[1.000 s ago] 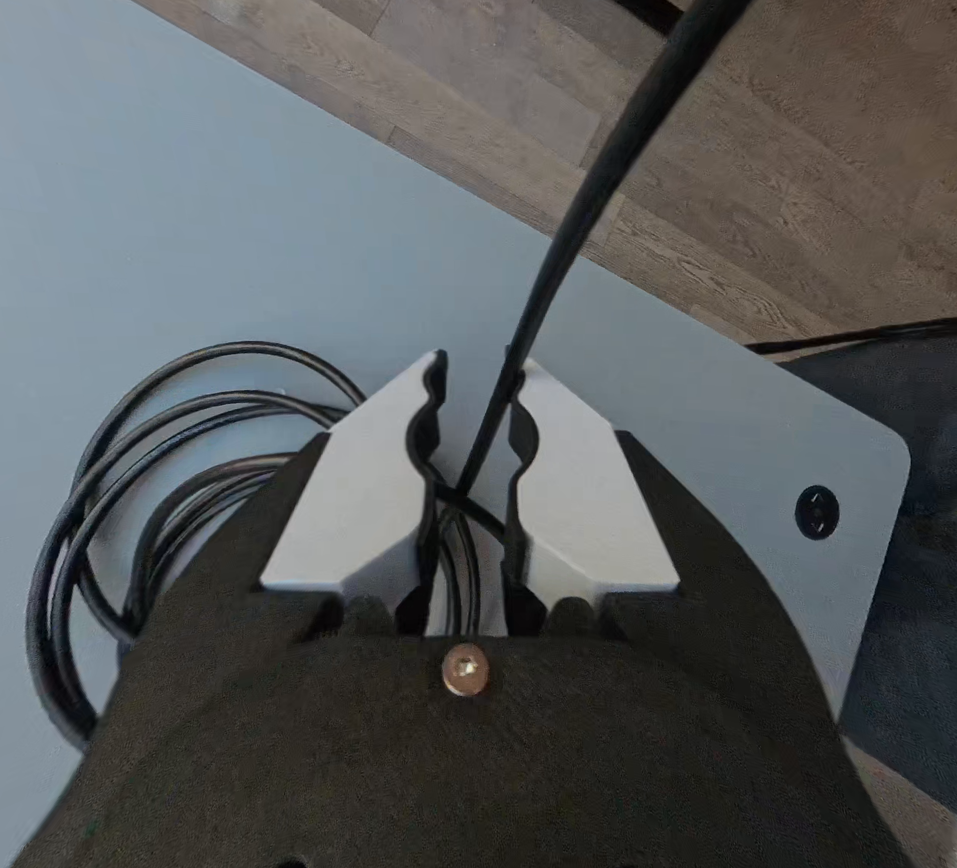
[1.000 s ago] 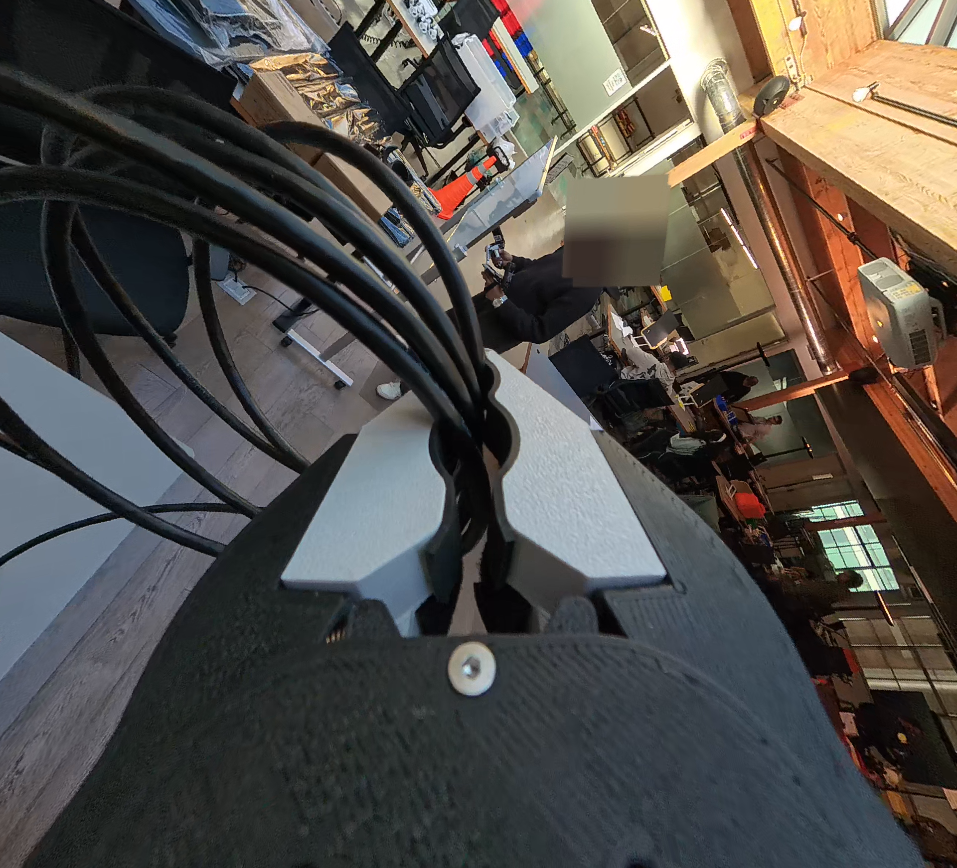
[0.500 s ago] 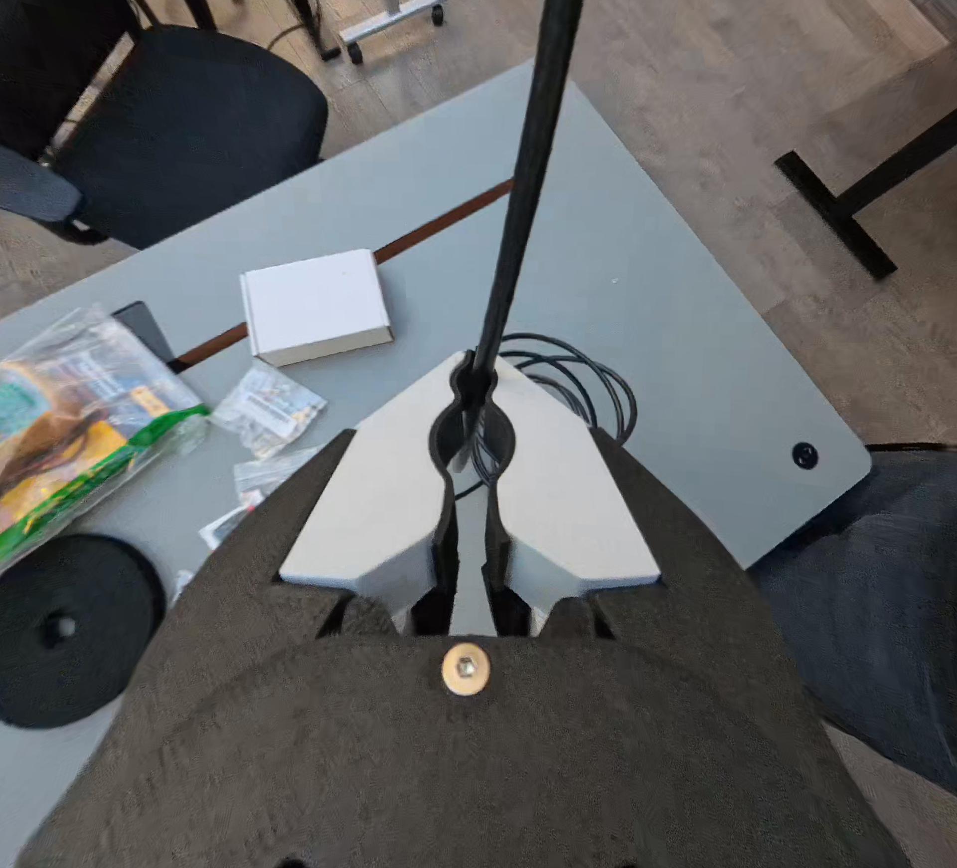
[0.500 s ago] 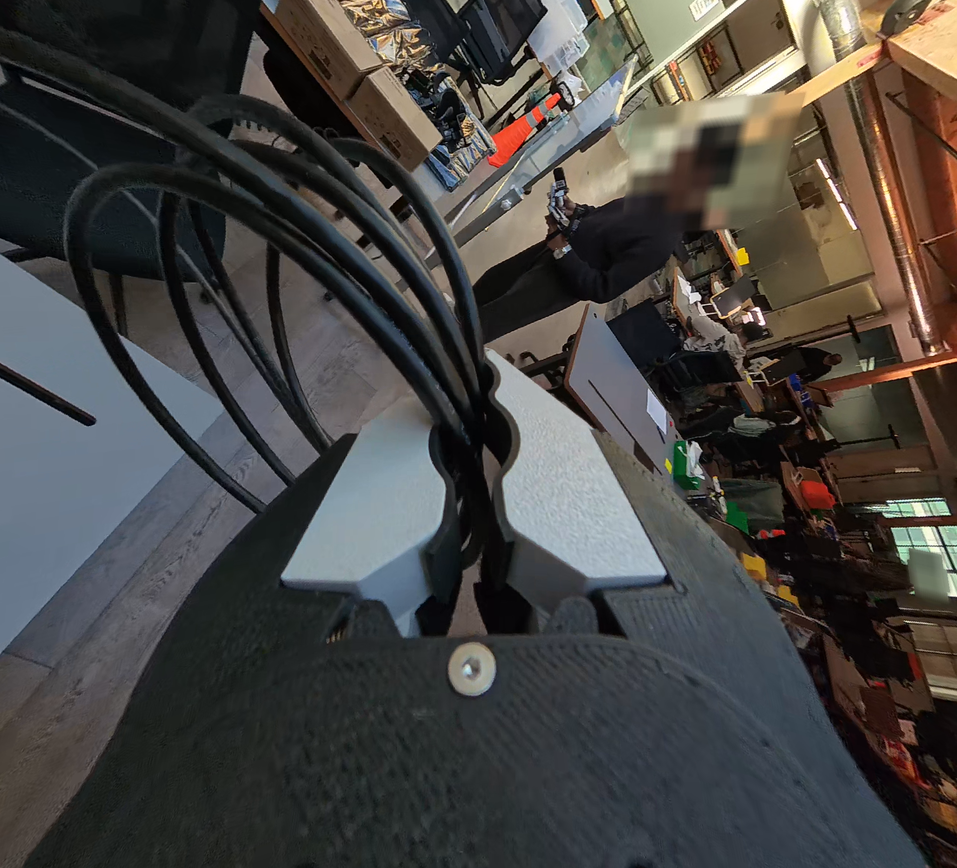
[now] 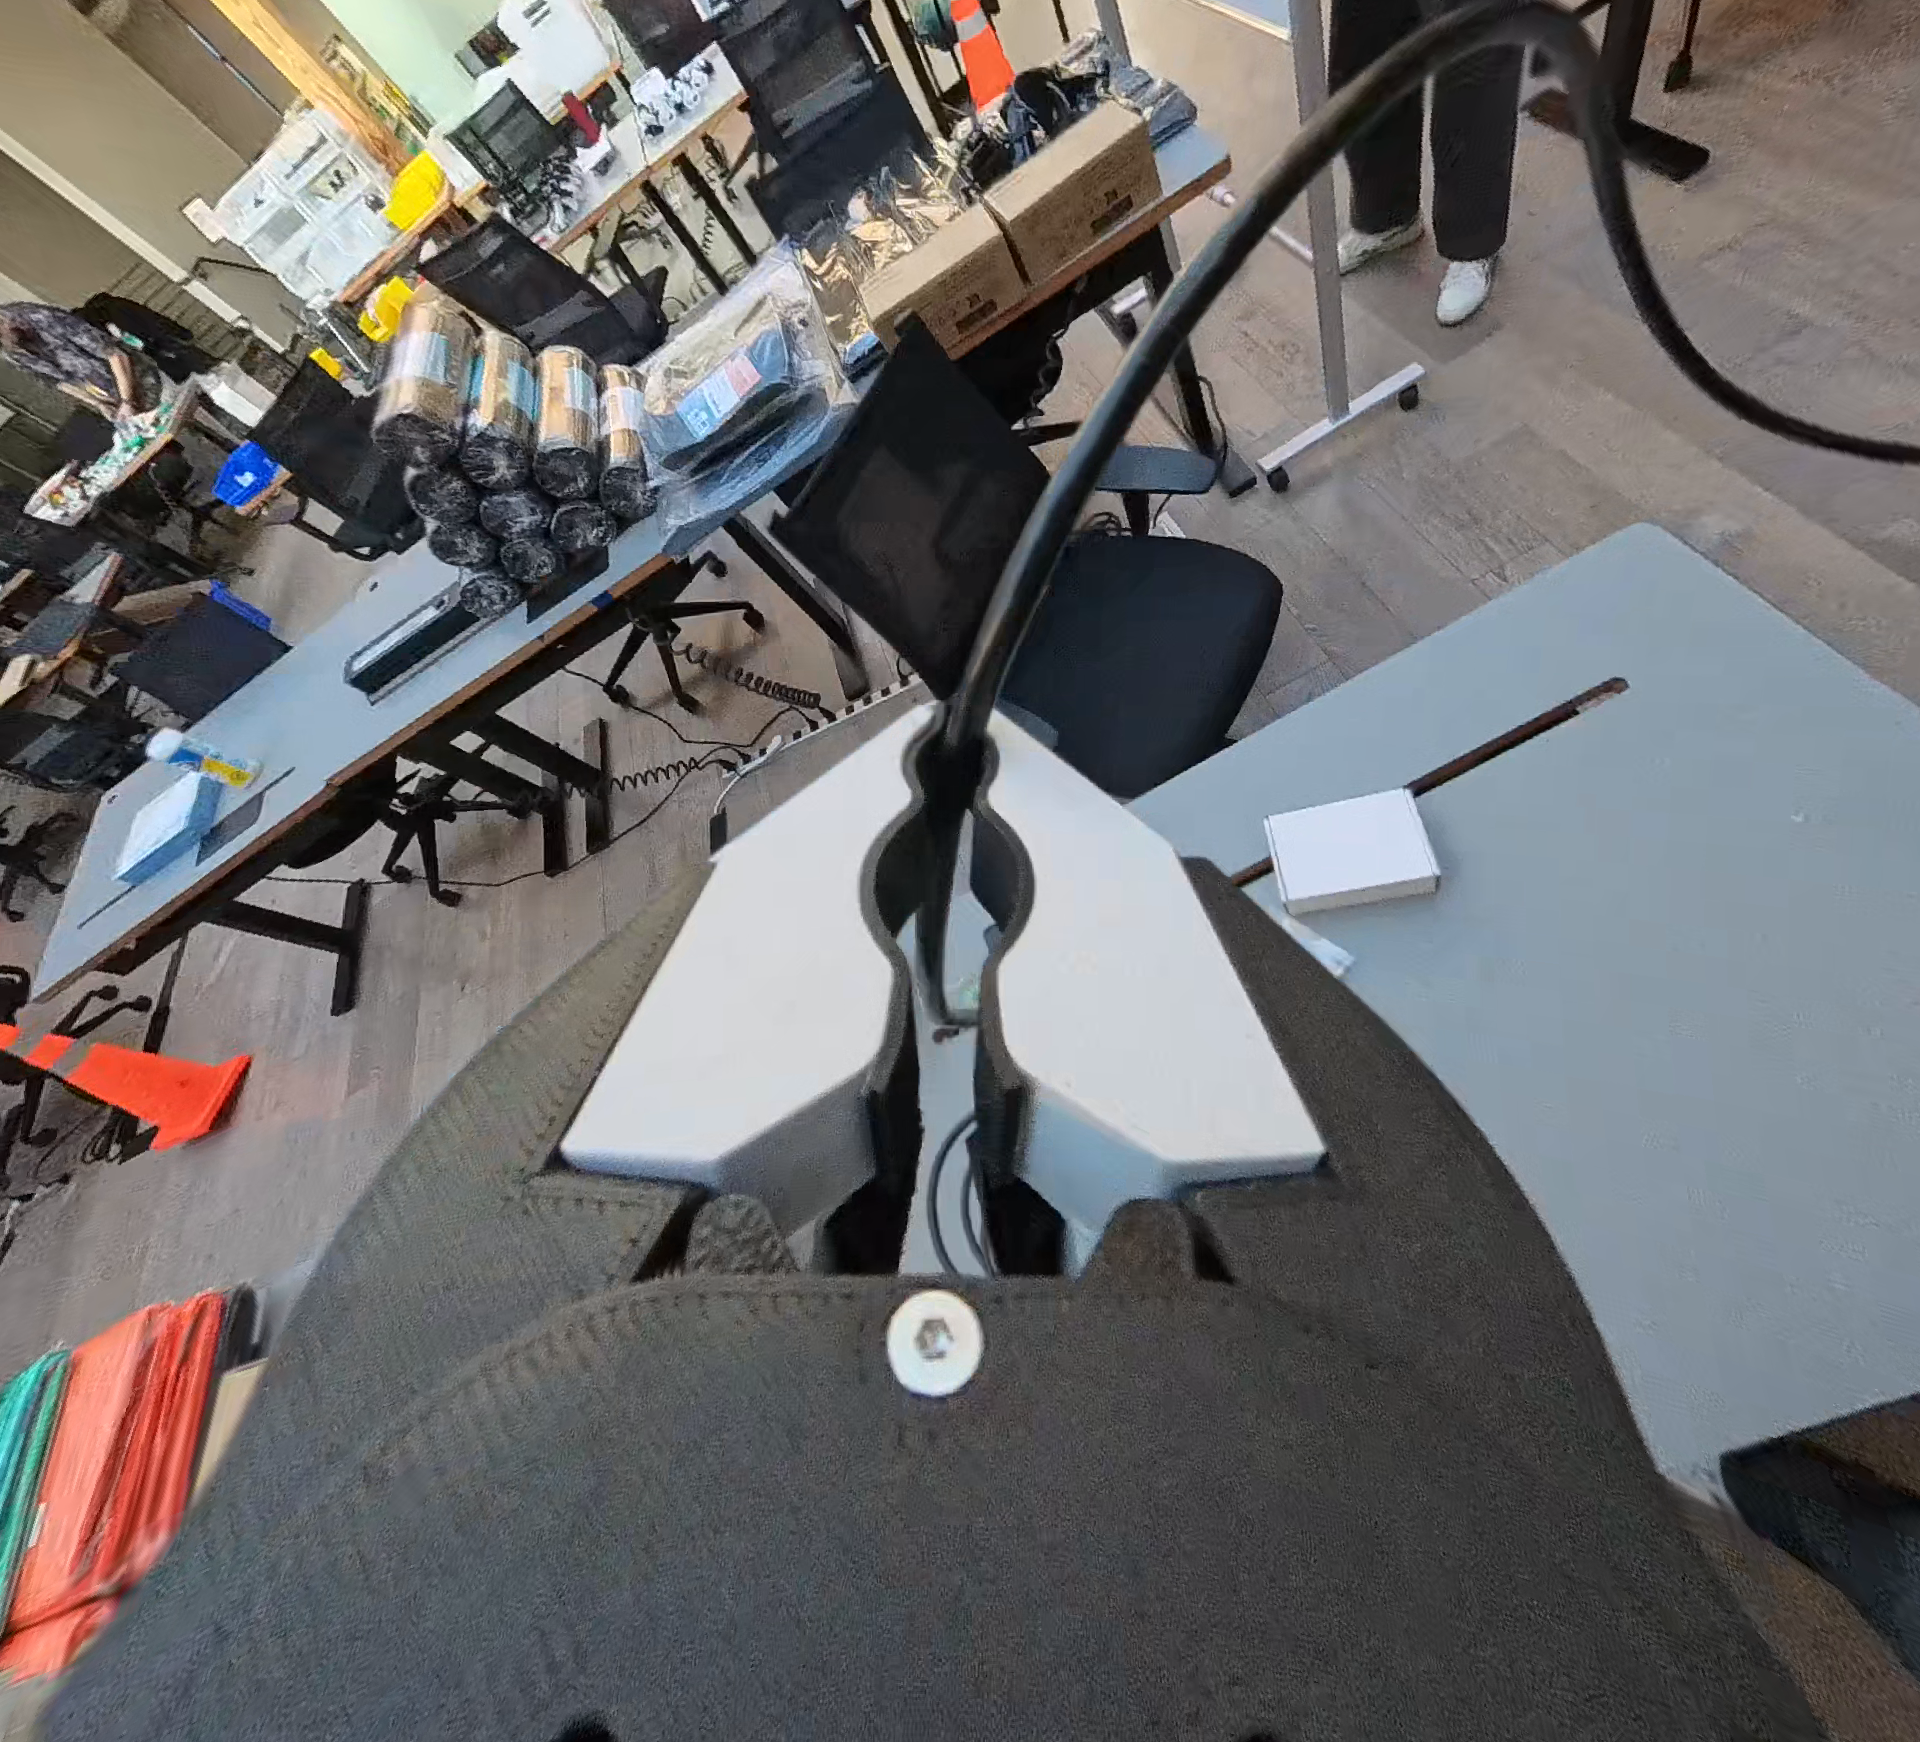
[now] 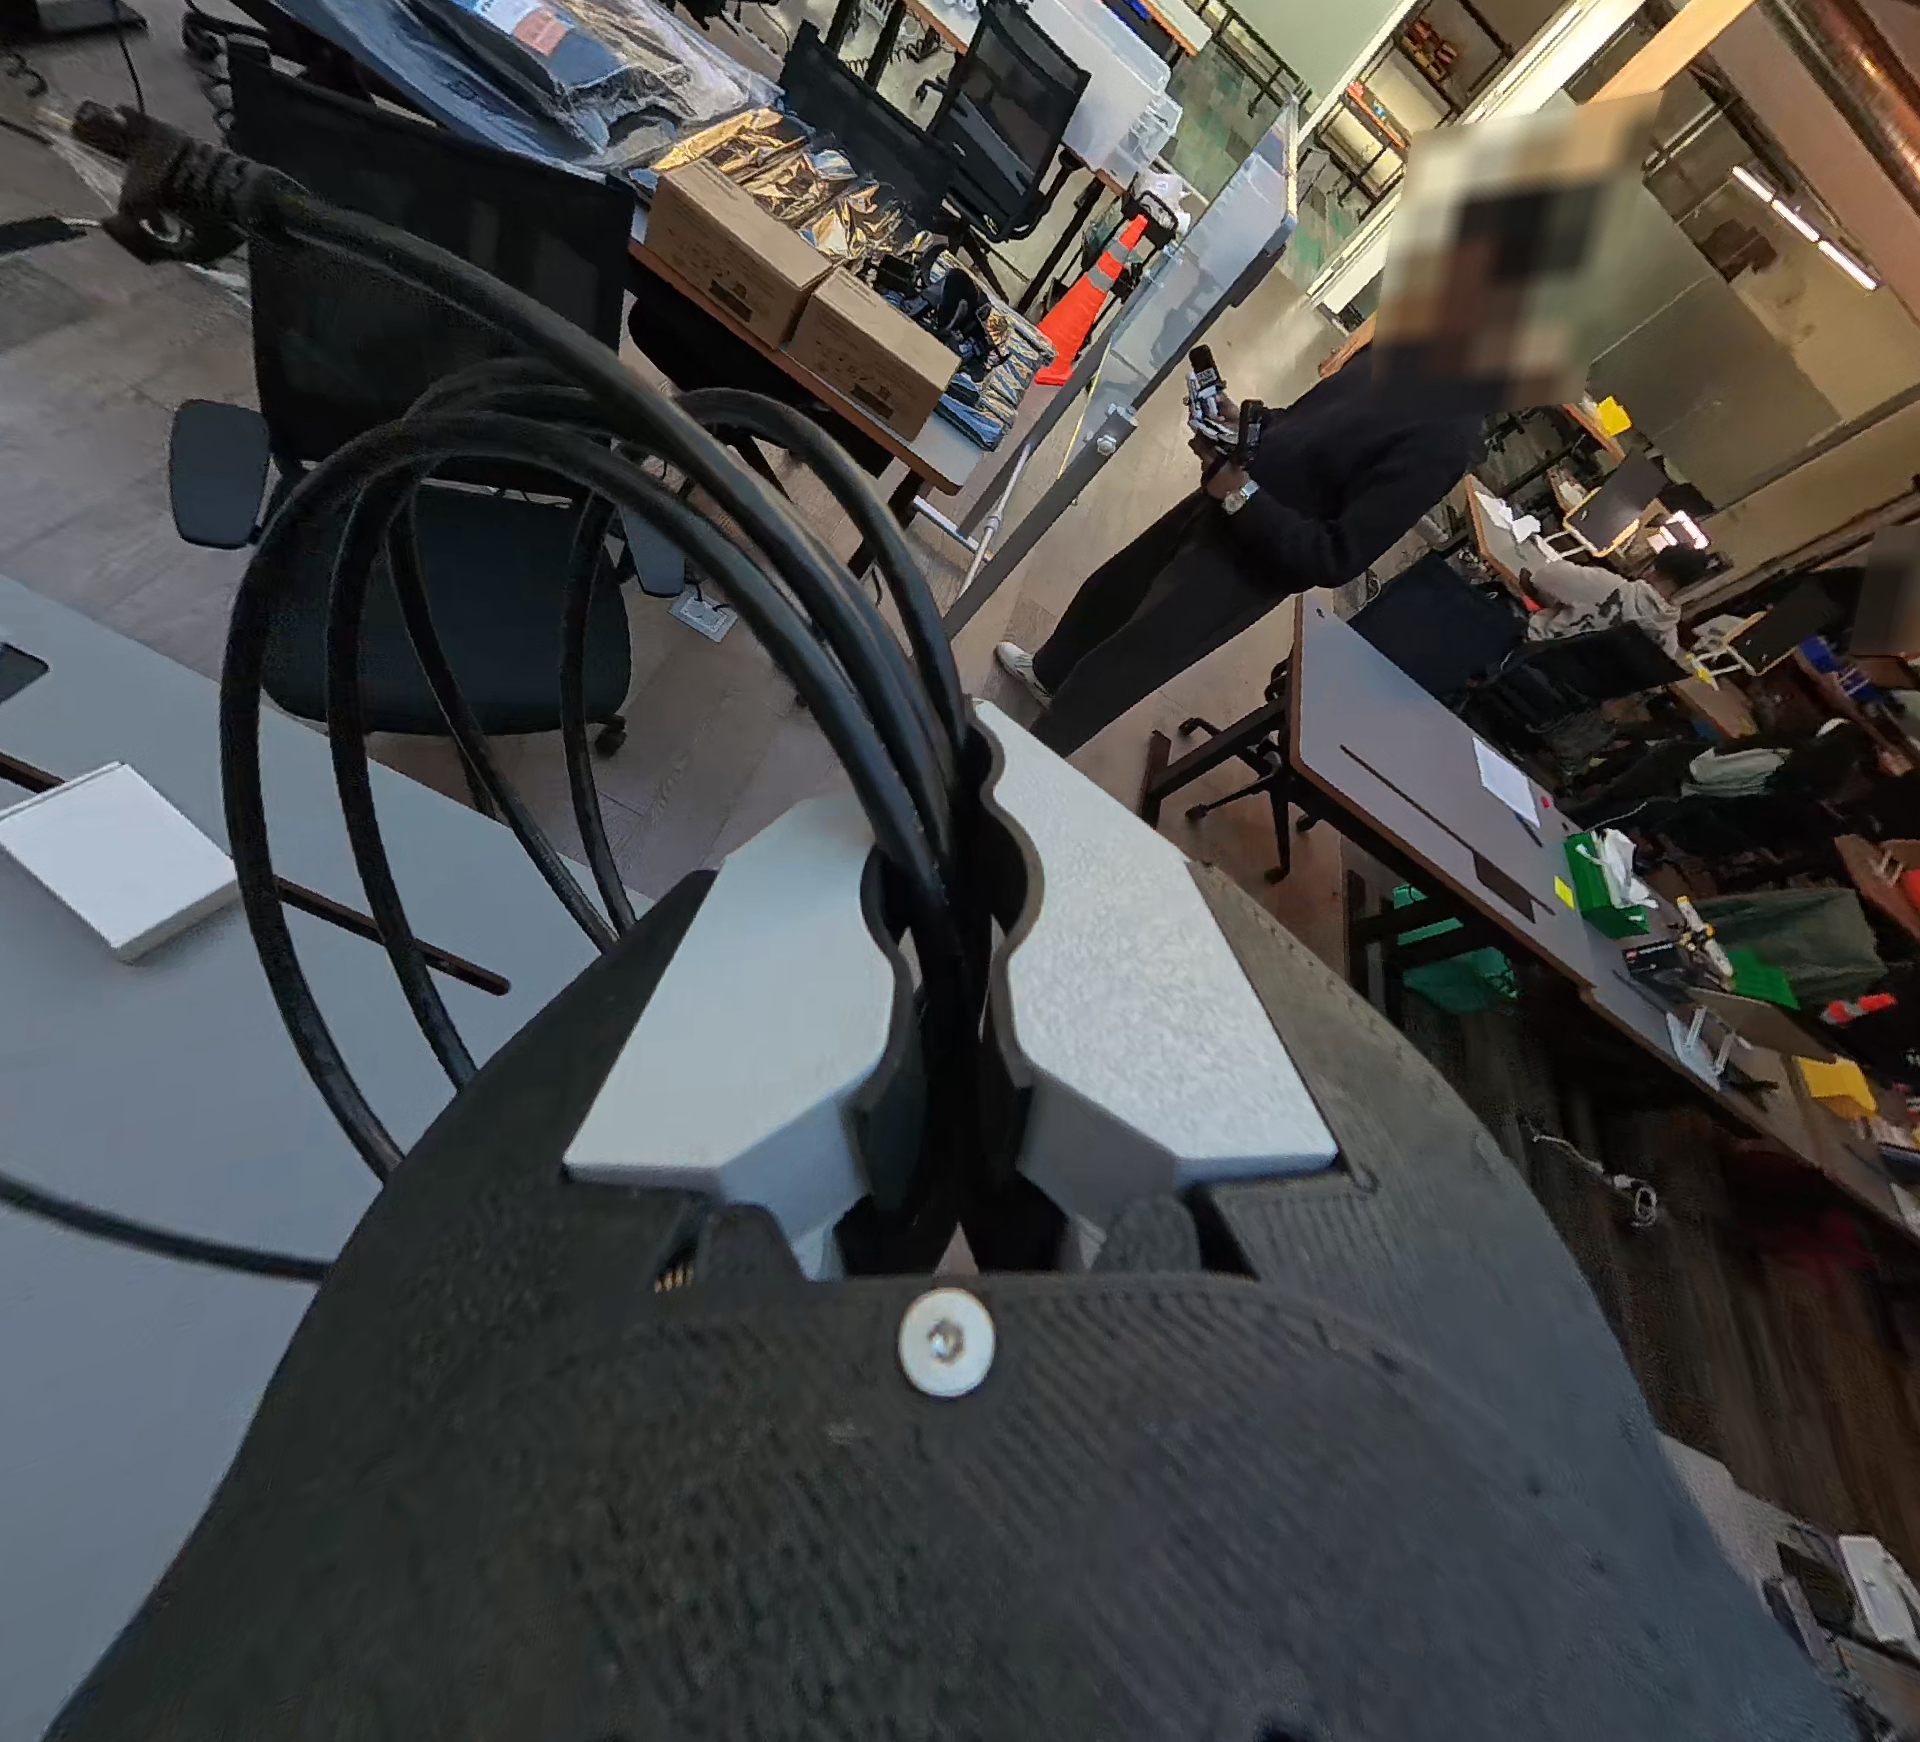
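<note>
My left gripper [image 5: 948, 747] is shut on a single strand of black cable [image 5: 1132, 342], held above the grey table [image 5: 1662, 1121]. The strand arcs up and over to the right and leaves the view. My right gripper [image 6: 971, 757] is shut on a bundle of several coiled loops of the same black cable [image 6: 499, 487], lifted above the grey table [image 6: 125, 1173]. The loops fan out to the left of its fingers. A plug end [image 6: 166, 175] of the cable sticks out at the upper left.
A small white box [image 5: 1351, 851] lies on the table by a dark slot; it also shows in the right wrist view [image 6: 109, 861]. A black office chair [image 5: 1132, 643] stands beyond the table edge. A person [image 6: 1278, 497] stands on the wooden floor. Other tables hold boxes and bags. About 60 centimetres separates my left fingertips from my right.
The left gripper closed on the cable strand, rose and tilted up from the table toward the room. The right gripper kept its hold on the coil and swung, its loops now smaller and tighter.
</note>
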{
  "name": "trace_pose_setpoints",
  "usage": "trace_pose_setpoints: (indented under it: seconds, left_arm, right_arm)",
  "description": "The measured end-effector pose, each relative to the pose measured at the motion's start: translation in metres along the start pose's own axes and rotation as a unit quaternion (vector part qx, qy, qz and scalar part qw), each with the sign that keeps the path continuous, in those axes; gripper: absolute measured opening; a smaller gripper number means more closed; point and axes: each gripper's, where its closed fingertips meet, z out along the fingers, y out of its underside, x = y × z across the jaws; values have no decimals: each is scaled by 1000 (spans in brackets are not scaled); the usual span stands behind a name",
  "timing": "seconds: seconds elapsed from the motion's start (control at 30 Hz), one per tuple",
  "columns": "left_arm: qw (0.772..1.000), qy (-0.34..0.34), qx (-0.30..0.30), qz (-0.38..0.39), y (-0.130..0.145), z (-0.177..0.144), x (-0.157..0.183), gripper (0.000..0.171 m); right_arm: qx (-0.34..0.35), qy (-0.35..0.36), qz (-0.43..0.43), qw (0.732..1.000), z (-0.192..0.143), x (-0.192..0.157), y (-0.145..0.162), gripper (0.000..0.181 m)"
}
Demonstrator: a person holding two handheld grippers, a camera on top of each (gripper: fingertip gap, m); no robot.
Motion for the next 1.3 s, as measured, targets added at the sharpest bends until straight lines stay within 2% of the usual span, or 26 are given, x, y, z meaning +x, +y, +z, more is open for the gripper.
trace_pose_setpoints:
  seconds: [0.07, 0.13, 0.2, 0.27, 0.3, 0.37, 0.43, 0.5, 0.57, 0.63, 0.7, 0.77, 0.87, 0.93, 0.97, 1.0, 1.07, 1.1, 1.17, 1.23, 1.3]
  left_arm:
    - [999, 13, -36, 9, 21, -6, -14, 0]
    - [997, 30, -71, 17, 64, 5, -22, 0]
    - [987, 75, -145, -4, 141, 30, -14, 0]
    - [982, 44, -184, 10, 210, 48, -35, 0]
    - [983, 26, -180, 0, 229, 50, -51, 0]
    - [987, 23, -141, -78, 236, 41, -86, 0]
    - [985, 7, -89, -148, 217, 16, -133, 0]
    - [985, -22, -48, -163, 194, -9, -171, 0]
    - [987, -15, -55, -153, 187, -19, -182, 0]
    - [981, 44, -94, -162, 201, -12, -164, 0]
    - [966, 124, -126, -186, 231, 10, -121, 0]
    - [944, 237, -128, -189, 268, 40, -42, 0]
    - [902, 372, -121, -181, 342, 80, 106, 2]
    - [884, 417, -115, -175, 397, 103, 186, 24]
    - [886, 411, -114, -181, 425, 116, 206, 28]
    - [887, 401, -110, -200, 452, 128, 216, 35]
    - [879, 375, -106, -274, 504, 144, 212, 53]
    - [869, 361, -110, -321, 534, 149, 203, 56]
    - [847, 310, -135, -410, 605, 160, 181, 53]
    - [832, 243, -171, -468, 681, 170, 170, 56]
    - [817, 197, -168, -516, 730, 181, 170, 75]
  right_arm:
    - [2, 3, 18, 1000, -9, -15, -4, 0]
    - [3, -8, 31, 999, -12, -39, -6, 0]
    - [-16, -14, 27, 999, -6, -64, 0, 0]
    - [-36, -19, 18, 999, 2, -86, 6, 0]
    - [-45, -19, 16, 999, 6, -95, 8, 0]
    - [-61, -18, 14, 998, 10, -107, 8, 0]
    - [-65, -21, 19, 997, 10, -118, -1, 0]
    - [-62, -23, 21, 998, 9, -127, -14, 0]
    - [-58, -31, 22, 998, 10, -139, -25, 0]
    - [-53, -46, 24, 997, 15, -156, -31, 0]
    - [-54, -57, 18, 997, 25, -173, -30, 0]
    - [-61, -65, 6, 996, 38, -189, -21, 0]
    - [-79, -59, -18, 995, 59, -201, 1, 0]
    - [-92, -53, -31, 994, 70, -205, 18, 0]
    - [-98, -46, -40, 993, 74, -204, 26, 0]
    - [-103, -37, -52, 993, 77, -204, 33, 0]
    - [-115, -19, -74, 991, 80, -201, 47, 0]
    - [-120, -11, -81, 989, 80, -198, 54, 0]
    - [-129, -2, -87, 988, 78, -192, 65, 0]
    - [-140, 8, -90, 986, 74, -185, 75, 0]
    - [-153, 13, -86, 984, 69, -179, 87, 0]
